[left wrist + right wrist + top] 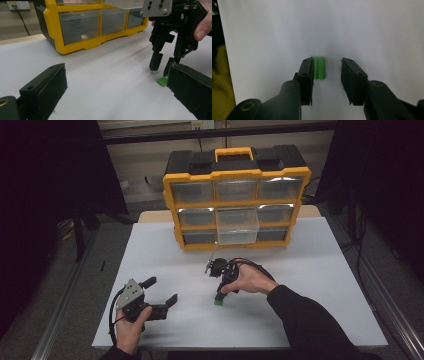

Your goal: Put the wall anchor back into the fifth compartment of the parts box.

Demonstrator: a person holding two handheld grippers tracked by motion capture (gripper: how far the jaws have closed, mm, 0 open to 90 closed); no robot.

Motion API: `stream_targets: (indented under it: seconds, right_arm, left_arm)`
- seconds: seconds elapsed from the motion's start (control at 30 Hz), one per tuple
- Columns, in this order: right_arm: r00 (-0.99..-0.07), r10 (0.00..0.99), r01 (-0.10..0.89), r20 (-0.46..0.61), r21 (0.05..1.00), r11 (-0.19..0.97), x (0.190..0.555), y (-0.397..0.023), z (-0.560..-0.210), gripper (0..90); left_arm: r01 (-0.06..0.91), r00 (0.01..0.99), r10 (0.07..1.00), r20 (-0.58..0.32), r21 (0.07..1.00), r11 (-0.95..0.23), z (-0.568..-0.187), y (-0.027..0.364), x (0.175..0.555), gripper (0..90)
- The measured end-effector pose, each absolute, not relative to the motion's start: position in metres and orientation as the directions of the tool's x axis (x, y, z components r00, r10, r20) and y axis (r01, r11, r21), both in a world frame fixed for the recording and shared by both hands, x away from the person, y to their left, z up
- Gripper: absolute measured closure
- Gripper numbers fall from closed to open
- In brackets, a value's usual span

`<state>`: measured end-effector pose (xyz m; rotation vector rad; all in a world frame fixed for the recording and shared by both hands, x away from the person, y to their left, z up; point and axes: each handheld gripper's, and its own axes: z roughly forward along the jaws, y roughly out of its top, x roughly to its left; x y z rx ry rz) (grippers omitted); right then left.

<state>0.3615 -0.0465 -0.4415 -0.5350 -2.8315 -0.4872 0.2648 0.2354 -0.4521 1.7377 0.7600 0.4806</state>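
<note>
High view: white table (310, 285), with a yellow and black drawer cabinet (235, 195) standing at its far edge, one clear middle drawer (238, 226) pulled forward. Near the table's middle, right gripper (218, 296) tipped down in the person's right hand (252, 280), a spot of green at its tip, probably the green part (218, 302), though too small here to be certain. Toward the near left corner, left gripper (164, 293) held low in the left hand (131, 326), jaws spread wide with bare table between them.

Left gripper view: own two black jaws far apart at the bottom corners, nothing between them but tabletop. Beyond, the right gripper (162, 66) pointing down at the table, fingertips just above or on the surface (contact hard to judge). Small green part (162, 81) lying on the table right under that tip, partly hidden behind the near right-hand jaw. Cabinet (75, 27) behind, at upper left.

Right gripper view: looking straight down on the table. Green ribbed part (319, 67) lying flat between the jaws, hard against the left-hand pad, a clear gap to the other. Right gripper (325, 68) therefore half-closed around it, not yet pinching.
</note>
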Motion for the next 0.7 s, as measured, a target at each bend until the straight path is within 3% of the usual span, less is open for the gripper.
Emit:
stream_targets:
  seconds: [0.1,0.7]
  right_arm:
    - [-0.923,0.284,0.351,0.260,0.270,0.897,0.3639,-0.0464,-0.4437,66.9]
    - [-0.912,0.290,0.361,0.290,0.230,0.904,0.3641,-0.0428,-0.4475,80.4]
  left_arm:
    - [0.248,0.709,0.703,-0.060,0.954,-0.169,-0.4521,0.2355,0.2647,2.8]
    - [0.251,0.703,0.708,-0.070,0.956,-0.154,-0.4524,0.2350,0.2647,2.7]
